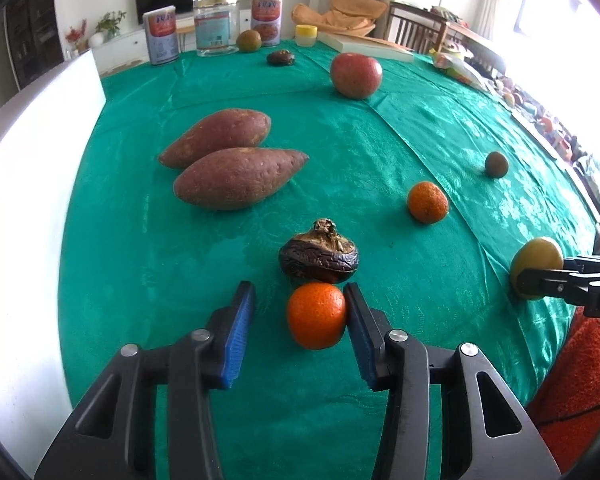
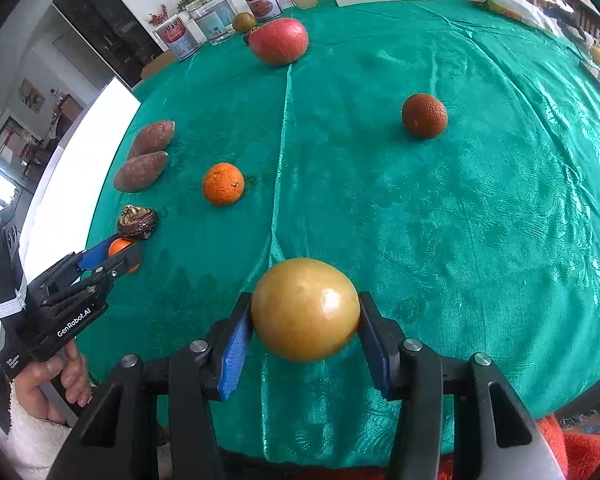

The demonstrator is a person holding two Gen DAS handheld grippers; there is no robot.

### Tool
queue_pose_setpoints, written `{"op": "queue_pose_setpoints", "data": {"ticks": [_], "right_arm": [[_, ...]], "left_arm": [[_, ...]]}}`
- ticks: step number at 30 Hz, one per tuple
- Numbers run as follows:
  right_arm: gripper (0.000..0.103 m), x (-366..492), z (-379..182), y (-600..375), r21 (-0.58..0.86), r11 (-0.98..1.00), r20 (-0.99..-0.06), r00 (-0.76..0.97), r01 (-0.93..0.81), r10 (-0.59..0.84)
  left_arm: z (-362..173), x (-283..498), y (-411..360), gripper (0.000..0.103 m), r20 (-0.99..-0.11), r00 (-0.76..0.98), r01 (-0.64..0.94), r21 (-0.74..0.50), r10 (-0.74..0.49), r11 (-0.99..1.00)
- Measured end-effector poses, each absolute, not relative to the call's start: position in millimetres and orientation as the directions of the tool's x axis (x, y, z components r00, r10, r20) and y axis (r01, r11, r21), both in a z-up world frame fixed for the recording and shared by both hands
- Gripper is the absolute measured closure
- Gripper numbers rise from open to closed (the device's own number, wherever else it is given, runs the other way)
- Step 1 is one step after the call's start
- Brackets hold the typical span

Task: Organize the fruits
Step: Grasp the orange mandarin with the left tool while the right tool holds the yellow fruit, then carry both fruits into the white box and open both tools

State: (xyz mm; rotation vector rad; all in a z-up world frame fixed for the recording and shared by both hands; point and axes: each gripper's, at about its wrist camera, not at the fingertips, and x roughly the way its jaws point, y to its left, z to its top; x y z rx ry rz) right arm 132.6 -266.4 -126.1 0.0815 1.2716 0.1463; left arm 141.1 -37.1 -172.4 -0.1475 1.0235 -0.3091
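A counter [image 1: 180, 280] draped in shiny green cloth fills both views. Starting at the far left, a white board [image 1: 28, 200] stands along the counter's edge. Ahead and left of the left hand-held gripper [image 1: 298, 312] lie two reddish sweet potatoes [image 1: 236, 178], side by side and touching. The left hand-held gripper's blue-padded fingers are spread apart around a small orange tangerine [image 1: 317, 316]; its right pad touches the fruit, while a gap remains at the left pad. Just ahead of the tangerine, touching it, sits a dark, shrivelled fruit [image 1: 320, 258]. The right wrist view shows white lettering on the left hand-held gripper's body reading "GenRobot.AI".

Further right and ahead sits a second tangerine [image 1: 427, 202], then a small brown round fruit [image 1: 496, 164]. A red apple [image 1: 356, 75] lies well ahead, towards the back of the counter. Behind it stand two labelled tins [image 1: 266, 20], their print too small to read, a clear jar [image 1: 215, 26], a green-brown fruit [image 1: 249, 41] and a yellow-lidded tub [image 1: 306, 35].

At the right, the right hand-held gripper [image 2: 305, 320] is clamped on a smooth yellow round fruit [image 2: 305, 308], both blue pads pressing its sides, near the counter's front edge.
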Motion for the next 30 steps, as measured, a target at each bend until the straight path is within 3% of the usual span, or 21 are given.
{"op": "queue_pose_setpoints", "data": {"ticks": [2,10,15,20,23,26,30], "right_arm": [[0.052,131.9,-125.9,-266.9,0.145,0.987,-0.943,0.292,-0.064,0.157],[0.052,122.9,-115.6,-258.4,0.176,0.980,-0.940,0.280,-0.089,0.194],[0.052,125.6,-93.4,-221.8,0.231,0.958,-0.920,0.281,-0.170,0.272],[0.052,129.5,-67.6,-133.4,0.315,0.880,-0.887,0.219,-0.356,0.406],[0.052,125.4,-53.5,-64.5,0.372,0.793,-0.860,0.143,-0.482,0.490],[0.052,116.8,-47.6,3.1,0.428,0.694,-0.832,0.047,-0.579,0.553],[0.052,109.6,-62.7,79.0,0.427,0.616,-0.835,-0.028,-0.662,0.549]], "left_arm": [[-170.6,140.5,-34.6,0.077,-0.800,0.484,0.192,-0.297,-0.353,0.935],[-140.0,120.7,-16.3,0.079,-0.755,0.496,0.157,-0.407,-0.429,0.900],[-88.6,102.2,33.0,0.079,-0.681,0.552,0.111,-0.513,-0.482,0.851],[-32.9,77.4,117.5,0.079,-0.635,0.661,-0.009,-0.540,-0.400,0.842],[-17.2,56.0,160.5,0.079,-0.653,0.687,-0.101,-0.520,-0.319,0.848],[-22.7,38.9,189.9,0.079,-0.704,0.673,-0.193,-0.463,-0.226,0.865],[-73.0,40.5,220.4,0.079,-0.798,0.583,-0.328,-0.404,-0.154,0.854]]}}
